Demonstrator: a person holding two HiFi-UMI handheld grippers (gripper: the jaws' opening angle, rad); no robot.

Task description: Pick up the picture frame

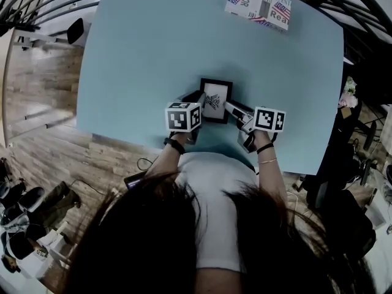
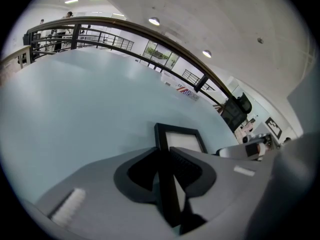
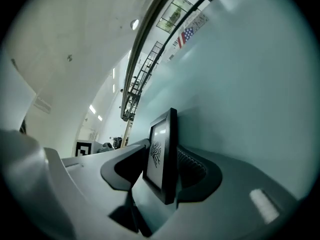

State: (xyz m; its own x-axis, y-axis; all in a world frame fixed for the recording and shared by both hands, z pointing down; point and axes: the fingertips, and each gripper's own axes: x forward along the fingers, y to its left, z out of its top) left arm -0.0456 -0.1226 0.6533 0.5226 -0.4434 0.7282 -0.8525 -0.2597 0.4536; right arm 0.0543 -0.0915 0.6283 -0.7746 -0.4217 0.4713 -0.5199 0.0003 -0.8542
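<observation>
Near the front edge of the pale blue bench (image 1: 141, 48), just ahead of the person, a small black picture frame (image 1: 215, 100) with a dark drawing on its white sheet sits between the two hand-held grippers. On its left side, the left hand-held gripper (image 1: 199, 98) has its jaws pinched on the frame's black border; the left gripper view shows that border running straight down into the narrow slot between the two pads, which press on it from both sides. On the opposite side, the right hand-held gripper (image 1: 231, 108) reaches in with its jaws spread. The right gripper view shows the frame standing edge-on between them, the ribbed pad close behind its back and the other jaw beside its glass face, without a clamp on it. From above, the frame's face is turned up towards the head camera. Whether its underside touches the bench cannot be told. Each hand-held gripper carries its marker cube above the person's wrist. Well apart from the frame, at the far side of the bench, lies a printed paper (image 1: 260, 3) with flags on it.
</observation>
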